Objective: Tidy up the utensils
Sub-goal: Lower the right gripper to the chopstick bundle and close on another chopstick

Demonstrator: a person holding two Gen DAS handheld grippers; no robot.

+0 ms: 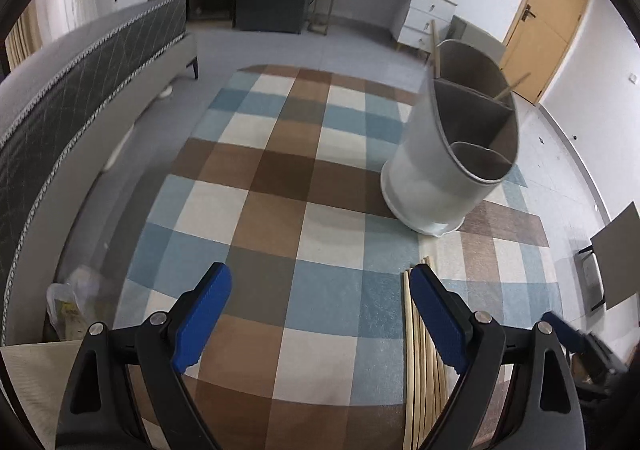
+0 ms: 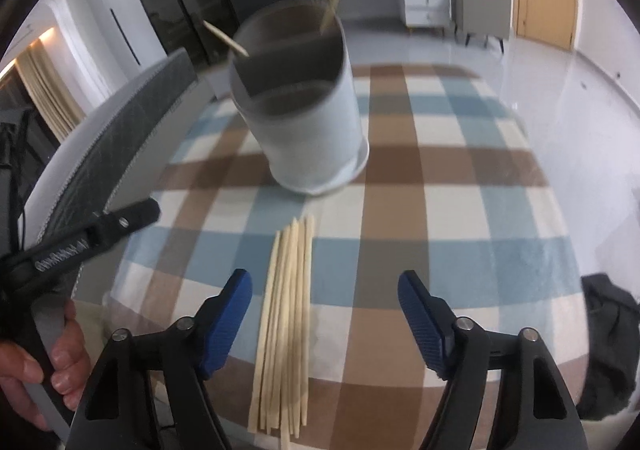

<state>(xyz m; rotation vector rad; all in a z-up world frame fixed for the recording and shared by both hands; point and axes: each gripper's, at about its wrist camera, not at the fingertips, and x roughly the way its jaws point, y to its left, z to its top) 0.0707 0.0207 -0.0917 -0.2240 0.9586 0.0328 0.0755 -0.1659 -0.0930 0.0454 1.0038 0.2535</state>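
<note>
A grey-white round utensil holder (image 1: 452,154) with inner compartments stands on the checked tablecloth (image 1: 280,190); two wooden chopsticks (image 1: 434,46) stick out of its far compartment. My left gripper (image 1: 320,290) hangs open over bare cloth, left of a bundle of several pale chopsticks (image 1: 416,330) half hidden behind its right finger. In the right wrist view the holder (image 2: 304,118) stands beyond the bundle (image 2: 286,322), which lies flat between the fingers of my right gripper (image 2: 324,286), nearer the left finger. The pads touch nothing, so it is open.
A hand (image 2: 60,362) holds the left gripper's black body (image 2: 100,234) at the left of the right wrist view. A padded grey bed edge (image 1: 80,90) runs along the table's left. A plastic bag (image 1: 68,306), white drawers (image 1: 424,10) and a wooden door (image 1: 544,30) surround the table.
</note>
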